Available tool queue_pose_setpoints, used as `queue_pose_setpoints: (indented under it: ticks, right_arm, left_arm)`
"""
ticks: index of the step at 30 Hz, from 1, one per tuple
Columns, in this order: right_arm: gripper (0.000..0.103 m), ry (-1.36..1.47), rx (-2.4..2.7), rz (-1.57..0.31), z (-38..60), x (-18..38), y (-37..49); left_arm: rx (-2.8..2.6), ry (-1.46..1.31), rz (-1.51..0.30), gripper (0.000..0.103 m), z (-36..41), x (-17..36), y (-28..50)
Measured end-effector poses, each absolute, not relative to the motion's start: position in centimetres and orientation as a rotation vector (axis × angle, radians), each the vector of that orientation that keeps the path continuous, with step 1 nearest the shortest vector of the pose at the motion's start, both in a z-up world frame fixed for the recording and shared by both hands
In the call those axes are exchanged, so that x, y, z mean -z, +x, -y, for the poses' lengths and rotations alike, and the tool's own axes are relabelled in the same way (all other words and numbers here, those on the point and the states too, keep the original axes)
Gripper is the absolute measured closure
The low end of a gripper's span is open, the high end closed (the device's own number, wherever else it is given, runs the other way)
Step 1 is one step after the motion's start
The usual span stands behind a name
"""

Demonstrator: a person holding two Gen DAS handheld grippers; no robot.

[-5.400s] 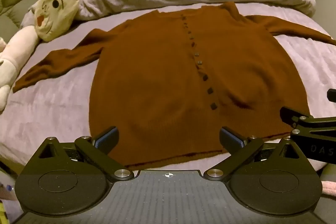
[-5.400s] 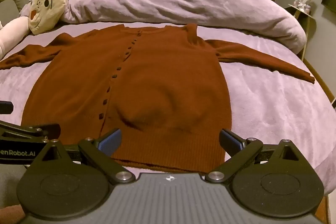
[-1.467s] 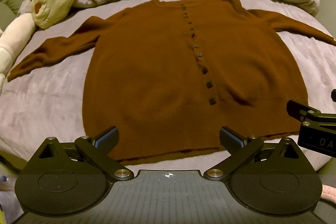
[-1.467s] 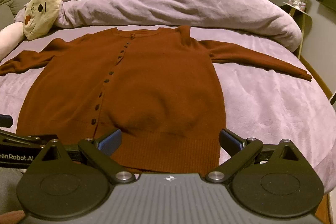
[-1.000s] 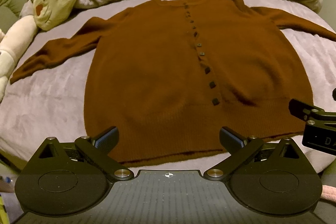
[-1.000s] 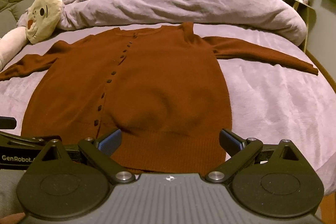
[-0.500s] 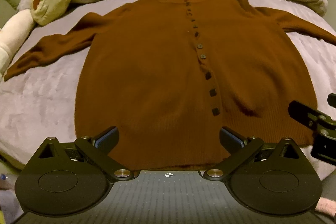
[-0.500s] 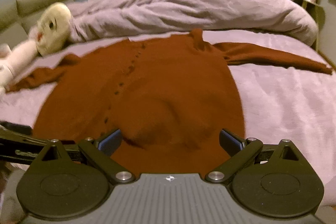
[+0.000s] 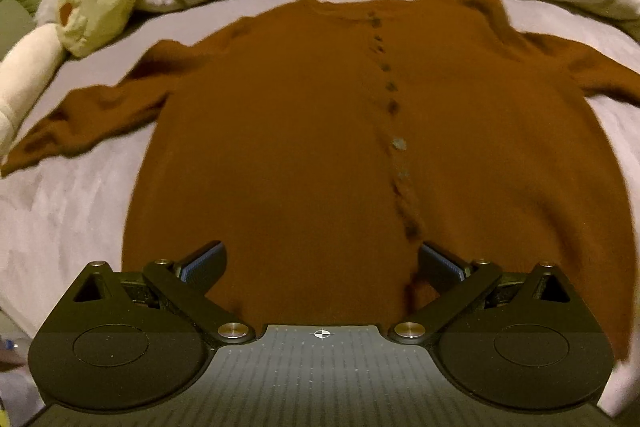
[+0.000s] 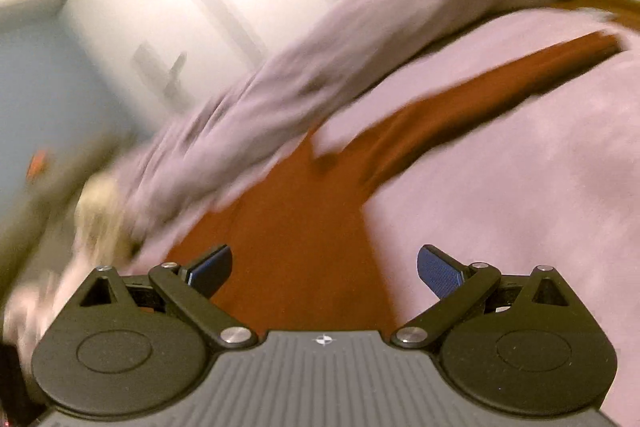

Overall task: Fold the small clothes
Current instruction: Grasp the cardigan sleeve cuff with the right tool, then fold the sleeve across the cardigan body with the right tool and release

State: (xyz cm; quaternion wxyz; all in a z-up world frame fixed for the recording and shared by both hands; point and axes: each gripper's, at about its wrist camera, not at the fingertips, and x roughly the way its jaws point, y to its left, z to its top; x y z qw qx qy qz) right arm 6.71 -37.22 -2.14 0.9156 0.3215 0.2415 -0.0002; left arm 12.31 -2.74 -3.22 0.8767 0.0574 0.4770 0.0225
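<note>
Lilac bed (image 9: 60, 211), brown cardigan (image 9: 304, 147) flat beneath wide-spread left tool (image 9: 322, 263).

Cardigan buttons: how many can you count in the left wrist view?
9 buttons run down the cardigan placket from neckline toward the hem; more may hide behind the left gripper.

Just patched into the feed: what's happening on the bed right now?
A person holds a gripper in each hand over a brown cardigan spread flat and buttoned on the bed. The left gripper hovers open above the hem. The right gripper, also open, is tilted toward the right sleeve; that view is blurred. Nothing is folded yet.
</note>
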Motion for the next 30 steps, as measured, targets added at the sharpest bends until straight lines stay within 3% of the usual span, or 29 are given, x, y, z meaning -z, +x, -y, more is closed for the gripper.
queue_pose_setpoints:
  ticks: [3, 8, 18, 19, 23, 26, 30]
  right_arm:
    - [0.005, 0.809, 0.155, -0.431, 45.7, 2.9, 9.2]
    - [0.038, 1.047, 0.36, -0.396, 57.1, 6.0, 12.3]
    - [0.048, 1.154, 0.523, -0.358, 64.1, 10.3, 16.5]
    - [0.053, 1.152, 0.526, -0.362, 64.4, 10.3, 17.0]
    - [0.096, 1.197, 0.558, -0.382, 66.1, 11.2, 18.3]
    - [0.097, 1.188, 0.569, -0.386, 66.3, 10.3, 18.1]
    - [0.097, 0.97, 0.548, -0.388, 63.1, 6.4, 18.8]
  left_arm:
    - [-0.098, 0.156, -0.988, 0.0, 2.9, 3.6, 14.6]
    - [-0.167, 0.186, -1.006, 0.0, 2.7, 4.7, 17.6]
    - [-0.179, 0.191, -1.053, 0.0, 3.3, 7.2, 19.7]
    - [-0.179, 0.178, -1.055, 0.0, 3.1, 7.2, 19.6]
    - [-0.172, 0.068, -1.069, 0.0, 1.7, 7.5, 19.8]
    - [-0.15, -0.035, -1.067, 0.0, 0.3, 7.9, 19.6]
    - [-0.117, -0.098, -1.056, 0.0, -0.7, 8.2, 19.3]
